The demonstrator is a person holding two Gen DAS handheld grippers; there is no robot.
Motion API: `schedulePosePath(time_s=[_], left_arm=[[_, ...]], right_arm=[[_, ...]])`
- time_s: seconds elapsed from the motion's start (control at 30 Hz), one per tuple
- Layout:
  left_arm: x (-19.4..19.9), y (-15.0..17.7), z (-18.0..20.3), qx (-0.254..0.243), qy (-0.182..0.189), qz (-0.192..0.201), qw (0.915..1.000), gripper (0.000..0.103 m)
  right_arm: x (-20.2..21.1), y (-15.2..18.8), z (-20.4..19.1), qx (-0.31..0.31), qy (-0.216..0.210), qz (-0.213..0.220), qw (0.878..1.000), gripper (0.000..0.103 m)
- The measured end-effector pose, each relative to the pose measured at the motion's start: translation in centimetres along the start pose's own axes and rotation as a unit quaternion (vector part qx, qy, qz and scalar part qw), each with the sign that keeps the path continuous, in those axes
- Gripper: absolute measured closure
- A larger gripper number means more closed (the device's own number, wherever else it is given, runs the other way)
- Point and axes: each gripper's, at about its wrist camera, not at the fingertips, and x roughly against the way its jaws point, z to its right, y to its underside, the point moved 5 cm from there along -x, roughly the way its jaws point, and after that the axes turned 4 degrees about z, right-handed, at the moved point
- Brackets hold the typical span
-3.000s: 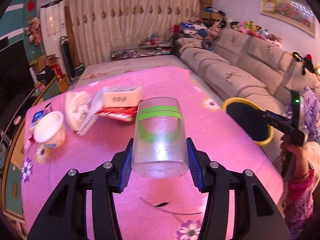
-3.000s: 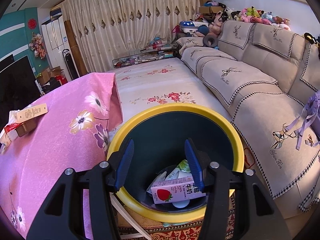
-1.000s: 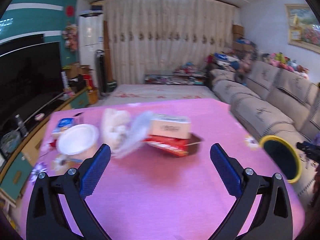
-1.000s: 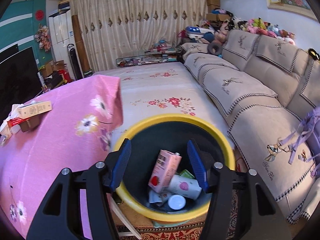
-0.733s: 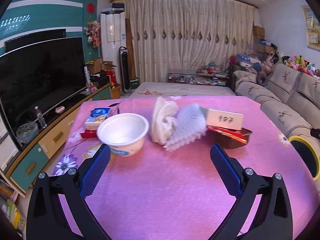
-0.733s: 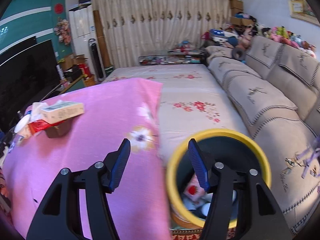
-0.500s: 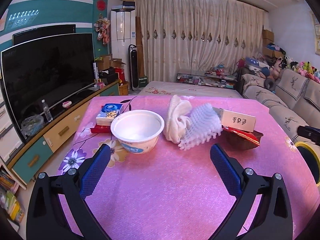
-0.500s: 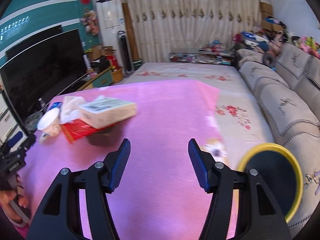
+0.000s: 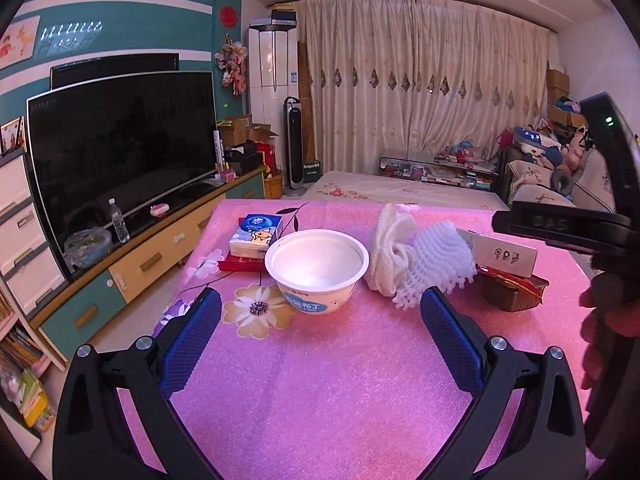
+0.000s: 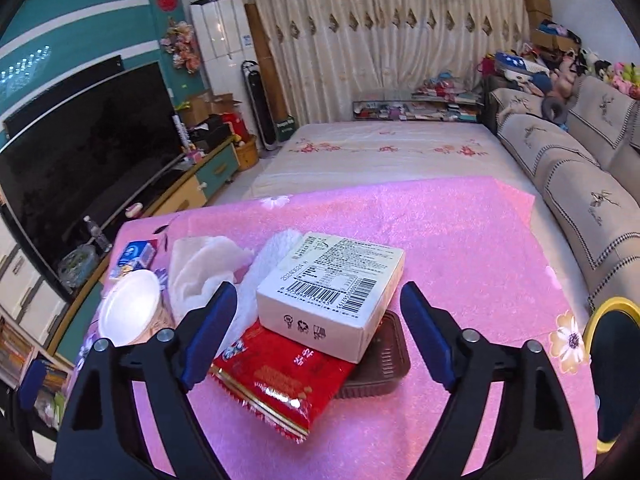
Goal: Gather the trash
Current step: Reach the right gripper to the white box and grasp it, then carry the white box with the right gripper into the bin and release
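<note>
**Trash heaped on the pink table, both grippers wide and empty**

Your trash sits in one cluster on the pink tablecloth. From your right wrist view, the white box lies barcode-up on top of a red snack wrapper and a brown plastic tray. Your right gripper hangs just above this stack; its jaws have just been opening, they stand spread wide, the box shows between them, and the pads touch nothing.

Your left gripper is also spread wide and empty, pointing at the white bowl from the near side of the table.

Only the left view shows the bowl's printed side, the red packet under the blue tissue pack, and your right hand on its gripper handle at the right edge. Only the right view shows the box's barcode, the full wrapper, and the yellow-rimmed bin standing off the table's right corner.

Count: one bowl, one box, one red wrapper, one brown tray, one tissue pack, one bin, and two white foam nets lying touching between bowl and box.
</note>
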Motion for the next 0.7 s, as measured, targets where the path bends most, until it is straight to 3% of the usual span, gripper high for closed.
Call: schedulePosePath(time_s=[0.47, 0.5, 0.53, 0.7], left_arm=[[-0.1, 0.3, -0.5, 0.026, 0.026, -0.010, 0.9993, 0.005], [-0.1, 0.3, -0.6, 0.027, 0.027, -0.011, 0.9992, 0.005], [-0.2, 0.4, -0.5, 0.028, 0.028, -0.013, 0.9991, 0.005], [-0.2, 0.4, -0.6, 0.027, 0.029, -0.015, 0.9991, 0.005]], right_arm=[[-4.0, 0.7, -1.1, -0.008, 0.056, -0.018, 0.998, 0.019], [-4.1, 0.8, -1.0, -0.009, 0.057, -0.018, 0.998, 0.020], [-4.2, 0.9, -1.0, -0.009, 0.055, -0.018, 0.998, 0.029], [-2.9, 0.7, -0.3, -0.009, 0.039, 0.003, 0.999, 0.029]])
